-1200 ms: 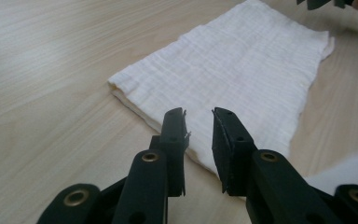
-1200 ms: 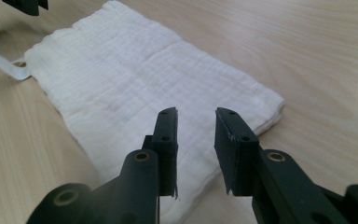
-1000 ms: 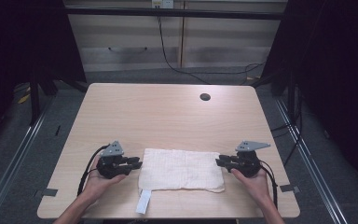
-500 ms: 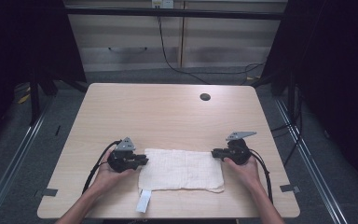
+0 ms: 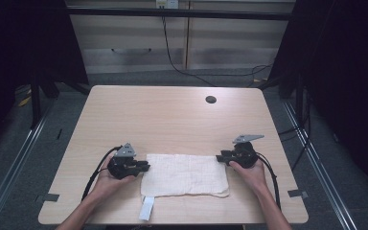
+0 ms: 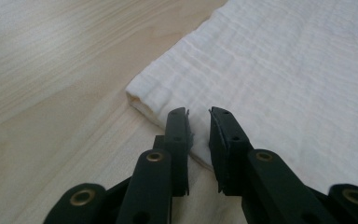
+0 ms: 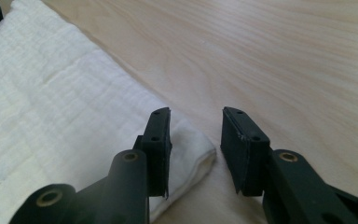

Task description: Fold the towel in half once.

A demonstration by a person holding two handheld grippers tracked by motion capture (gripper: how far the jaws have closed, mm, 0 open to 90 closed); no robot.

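A folded white towel (image 5: pixel 186 175) is lying flat on the wooden table (image 5: pixel 172 120), near the edge where the person is sitting, between the two grippers. It is holding nothing on it or inside it. The towel is looking like a wide rectangle with several layers, and its surface is showing a fine crinkled weave with soft lines across it. A small white tag (image 5: pixel 146 208) is sticking out from its near left corner and lying on the table.

The left gripper (image 5: pixel 143 167) is resting at the left short edge of the towel. In the left gripper view its jaws are standing only a little apart over the folded edge (image 6: pixel 168 112), with a narrow gap between them, and the pads are not pressing the cloth as far as I can see.

The right gripper (image 5: pixel 219 158) is sitting at the far right corner of the towel. Its jaws have just been opening and are now standing clearly apart; in the right gripper view the towel corner (image 7: pixel 191 149) is lying below and between them, not pinched.

A small dark round hole (image 5: pixel 211 99) is showing in the far part of the table, well apart from the towel
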